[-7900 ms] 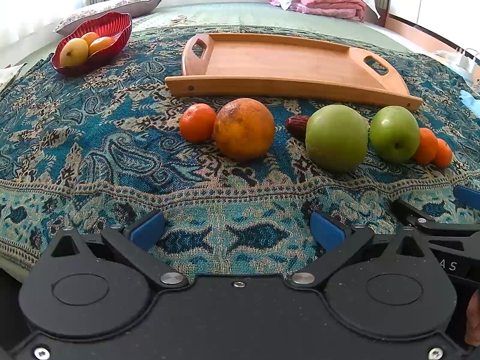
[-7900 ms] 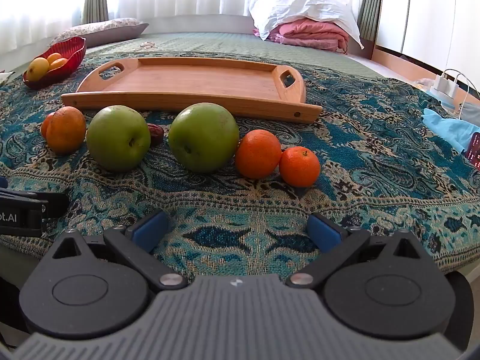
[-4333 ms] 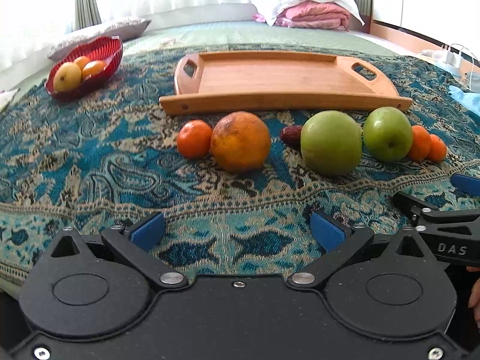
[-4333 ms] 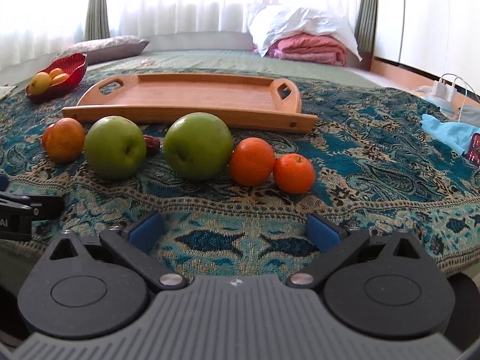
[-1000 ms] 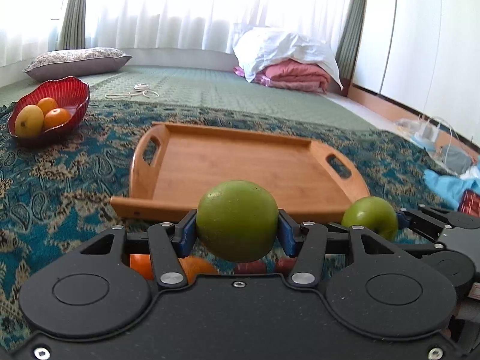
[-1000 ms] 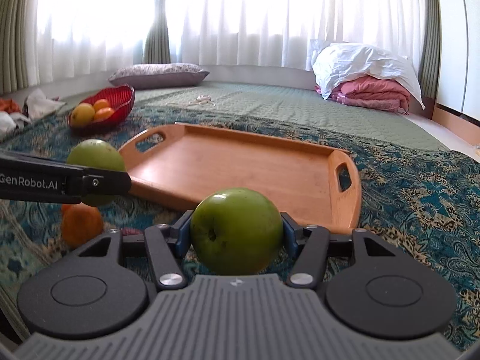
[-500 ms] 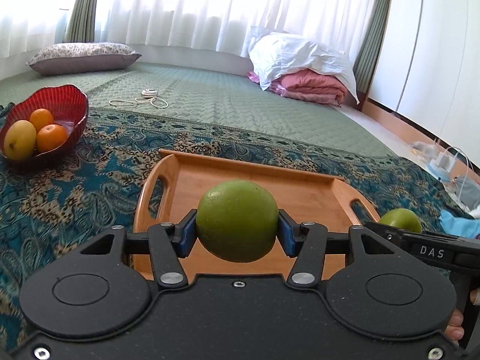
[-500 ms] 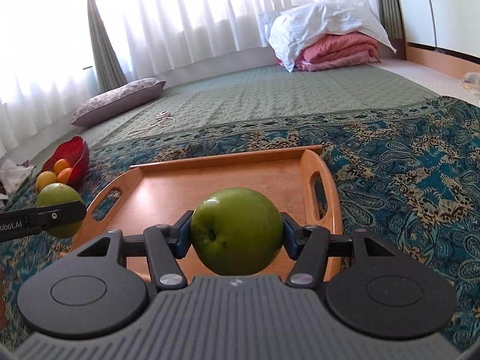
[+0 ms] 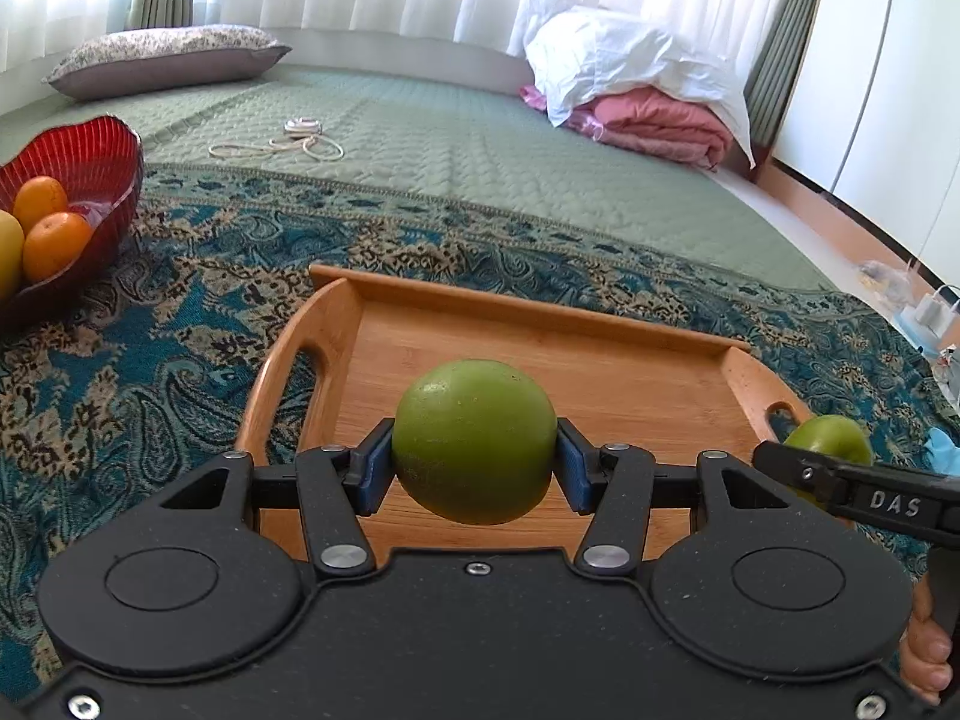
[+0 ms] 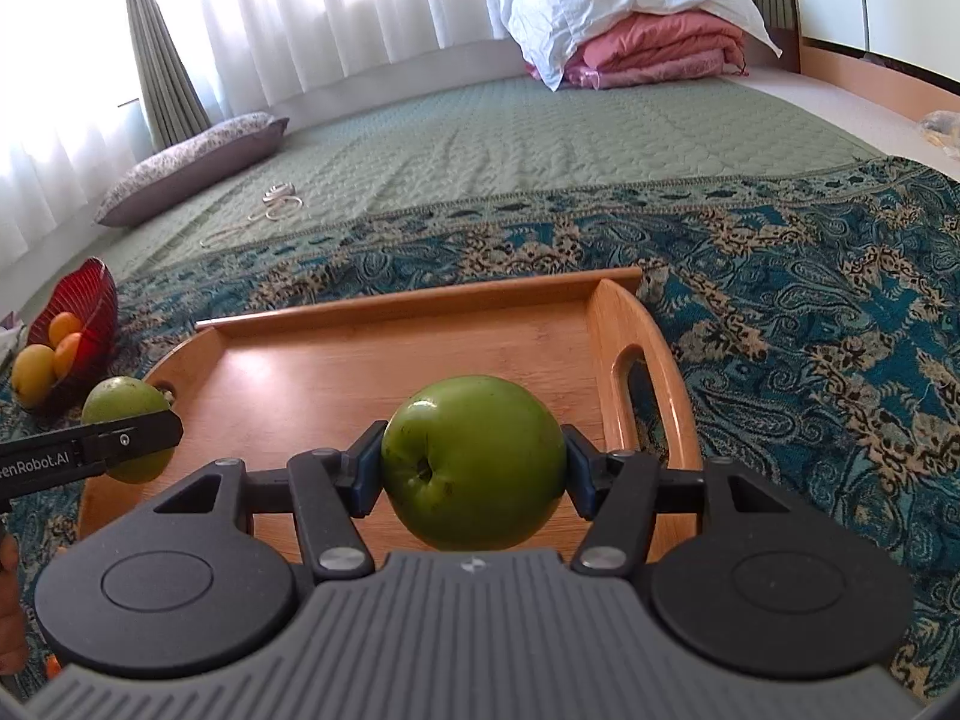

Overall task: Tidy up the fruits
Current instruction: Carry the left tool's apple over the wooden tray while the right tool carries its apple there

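Two green apples, one wooden tray (image 9: 528,372), one red bowl (image 9: 78,156) at left edge holding three fruits. Left gripper (image 9: 474,468) clamped on smooth apple (image 9: 474,441), mid-frame above tray; right gripper (image 10: 474,480) clamped on stem-dimpled apple (image 10: 474,462), likewise. Versus half a second ago: tray larger, nearer. Readable: "DAS" lower right, "enRobot.AI" lower left.

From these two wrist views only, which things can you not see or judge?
- Left wrist view: the left gripper body hides the wooden tray's near edge; the second green apple is half behind the other gripper's finger.
- Right wrist view: the green apple held in the right gripper covers part of the tray floor.
- Both views: the red bowl is cut by the left edge.
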